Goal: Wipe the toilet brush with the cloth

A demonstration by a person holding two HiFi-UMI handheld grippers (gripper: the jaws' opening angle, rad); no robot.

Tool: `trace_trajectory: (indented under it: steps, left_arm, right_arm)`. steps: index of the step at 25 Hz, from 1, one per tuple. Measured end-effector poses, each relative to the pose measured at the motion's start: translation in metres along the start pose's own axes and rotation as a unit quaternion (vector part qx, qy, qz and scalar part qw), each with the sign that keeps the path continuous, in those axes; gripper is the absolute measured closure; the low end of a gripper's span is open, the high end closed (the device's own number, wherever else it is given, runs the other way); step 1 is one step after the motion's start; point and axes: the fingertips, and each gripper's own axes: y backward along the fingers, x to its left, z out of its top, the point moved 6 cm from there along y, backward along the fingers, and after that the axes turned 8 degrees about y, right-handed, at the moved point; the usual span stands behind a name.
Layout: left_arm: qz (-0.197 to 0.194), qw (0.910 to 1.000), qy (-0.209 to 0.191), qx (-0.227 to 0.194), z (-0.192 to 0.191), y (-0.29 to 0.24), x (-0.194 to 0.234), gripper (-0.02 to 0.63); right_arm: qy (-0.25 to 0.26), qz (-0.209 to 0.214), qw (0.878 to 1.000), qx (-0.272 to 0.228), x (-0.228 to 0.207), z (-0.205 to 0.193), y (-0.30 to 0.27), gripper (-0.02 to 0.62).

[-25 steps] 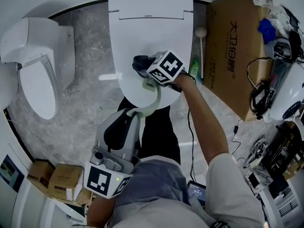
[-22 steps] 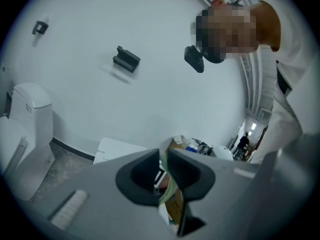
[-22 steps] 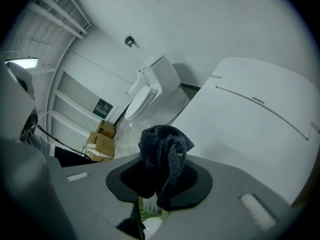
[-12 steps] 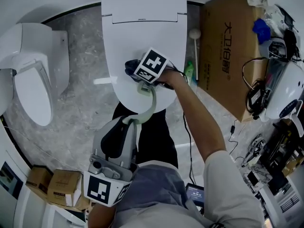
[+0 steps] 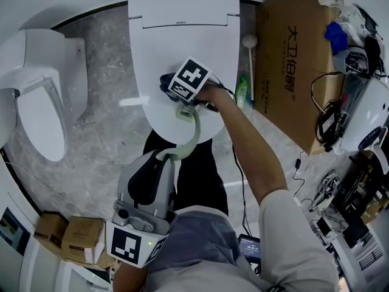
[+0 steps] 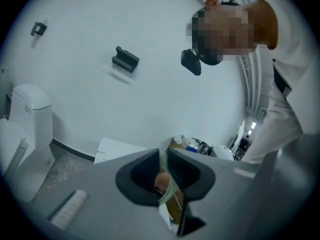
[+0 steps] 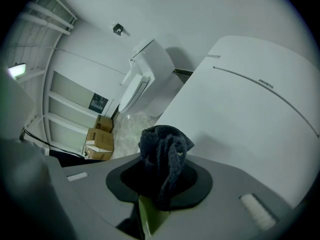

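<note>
- Left gripper [image 5: 165,156], lower left of the head view: its fingers are closed on the pale green toilet brush [image 5: 195,129]. The thin handle shows pinched between them in the left gripper view [image 6: 167,194].
- The brush handle curves up toward mid-frame, over the closed toilet lid [image 5: 182,35].
- Right gripper [image 5: 173,89], centre: its fingers clamp a dark cloth [image 5: 165,84], bunched at the brush's upper end.
- Cardboard box [image 5: 292,59], upper right, on the floor.
</note>
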Motion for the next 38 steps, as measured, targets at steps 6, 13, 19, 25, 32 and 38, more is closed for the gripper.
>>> trace_trajectory:
  steps: [6,13,19,25,32,38]
  left_arm:
    - [0.003,1.0,-0.001,0.002,0.0,-0.001,0.001,0.606]
    - [0.005,1.0,0.001,0.001,0.0,0.0,0.001,0.606]
    - [0.005,1.0,0.001,0.0,0.001,0.0,0.002,0.606]
    - [0.005,1.0,0.0,0.001,0.001,-0.002,0.001,0.606]
    - [0.005,1.0,0.001,0.003,0.001,-0.004,0.002,0.606]
    - [0.006,1.0,0.0,0.002,0.001,-0.004,0.001,0.606]
  right_arm:
    - [-0.048,-0.015,0.998,-0.027,-0.012,-0.006,-0.003,0.497]
    - [-0.098,-0.02,0.993,-0.063,-0.02,-0.014,-0.001,0.497]
    - [-0.134,-0.035,0.986,-0.093,-0.027,-0.021,0.002,0.497]
    - [-0.17,-0.043,0.978,-0.116,-0.034,-0.031,0.006,0.495]
    - [-0.196,-0.055,0.969,-0.139,-0.038,-0.039,0.009,0.495]
    - [-0.229,-0.06,0.958,-0.164,-0.041,-0.048,0.012,0.494]
